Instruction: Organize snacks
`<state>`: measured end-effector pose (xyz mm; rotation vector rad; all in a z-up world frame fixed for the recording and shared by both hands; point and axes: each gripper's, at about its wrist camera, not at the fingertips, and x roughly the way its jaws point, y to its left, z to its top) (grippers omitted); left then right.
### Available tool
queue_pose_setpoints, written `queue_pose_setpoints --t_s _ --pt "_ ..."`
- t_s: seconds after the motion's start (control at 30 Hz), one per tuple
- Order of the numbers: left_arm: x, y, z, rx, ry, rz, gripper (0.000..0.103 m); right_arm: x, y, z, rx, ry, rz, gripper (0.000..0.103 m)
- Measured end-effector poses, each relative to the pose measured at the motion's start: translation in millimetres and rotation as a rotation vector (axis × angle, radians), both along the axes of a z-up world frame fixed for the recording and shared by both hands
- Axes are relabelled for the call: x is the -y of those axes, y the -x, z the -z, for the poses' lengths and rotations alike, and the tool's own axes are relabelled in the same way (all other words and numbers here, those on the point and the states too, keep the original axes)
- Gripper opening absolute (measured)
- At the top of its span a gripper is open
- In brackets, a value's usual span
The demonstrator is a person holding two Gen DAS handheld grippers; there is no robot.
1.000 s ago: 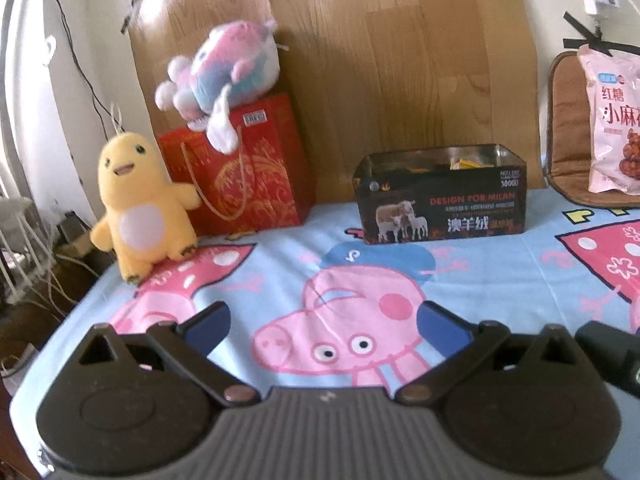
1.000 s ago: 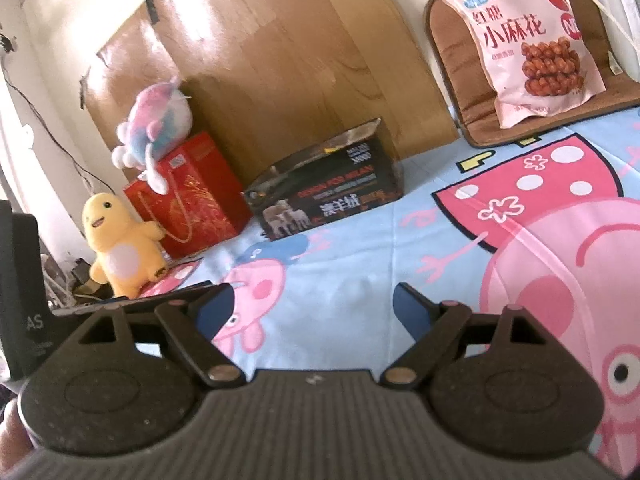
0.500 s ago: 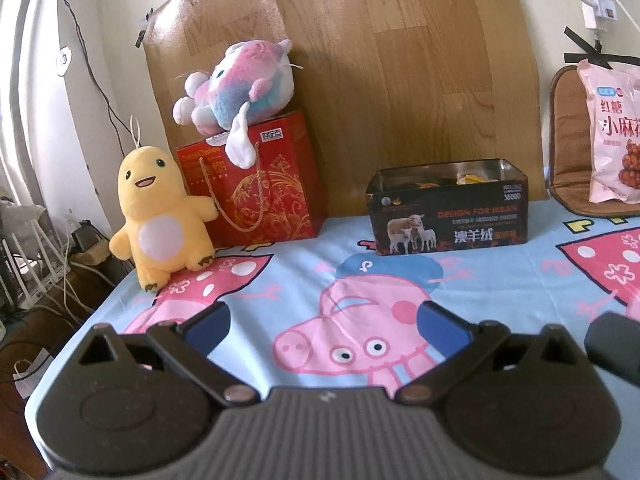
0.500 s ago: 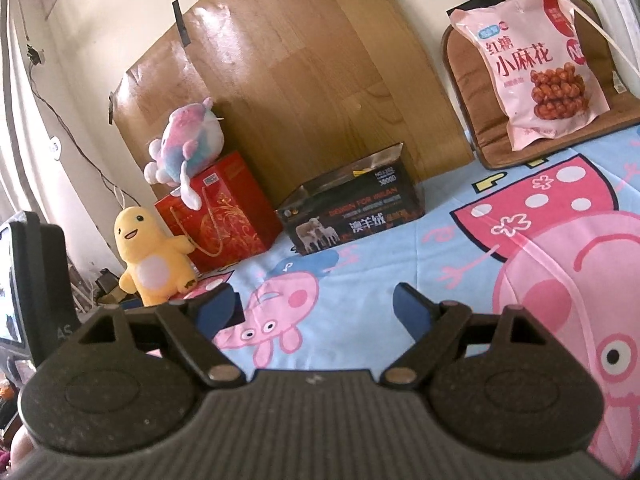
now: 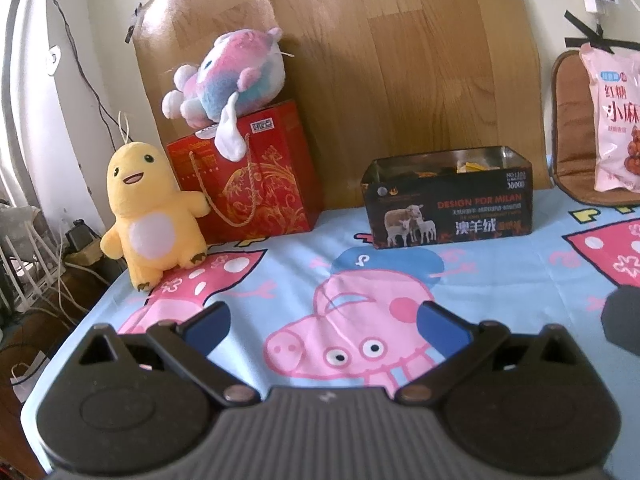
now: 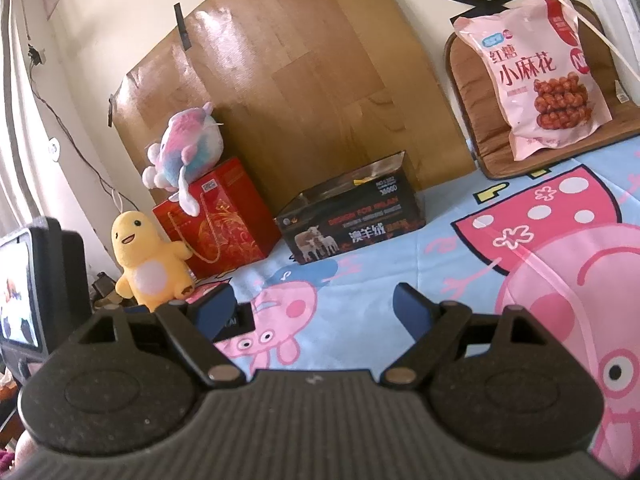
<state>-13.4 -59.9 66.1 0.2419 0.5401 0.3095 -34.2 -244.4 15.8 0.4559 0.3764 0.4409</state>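
A black open-top tin with sheep pictures stands at the back of the bed, holding several snack packets; it also shows in the right wrist view. A large pink snack bag leans on a brown cushion at the back right; its edge shows in the left wrist view. My left gripper is open and empty, well short of the tin. My right gripper is open and empty above the sheet.
A red gift bag with a pink-blue plush on top and a yellow plush stand at the back left. A cartoon pig sheet covers the bed. Cables and a rack lie off the left edge.
Both grippers have drawn back and tilted up, so the tin, plush toys and snack bag sit lower and farther in view. Both stay open and empty.
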Motion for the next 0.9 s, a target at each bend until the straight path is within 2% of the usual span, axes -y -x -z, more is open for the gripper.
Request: queue_pose_setpoints --t_s 0.5,0.9 --pt "15.4 -34.4 22.0 -0.06 0.0 0.03 0.103 6.1 -19.0 19.0 -0.023 0.045 0.032 0.088" --pt "21.8 -48.4 34.6 -0.114 0.019 0.062 0.103 9.9 -31.7 27.3 -0.047 0.039 0.033 0.089"
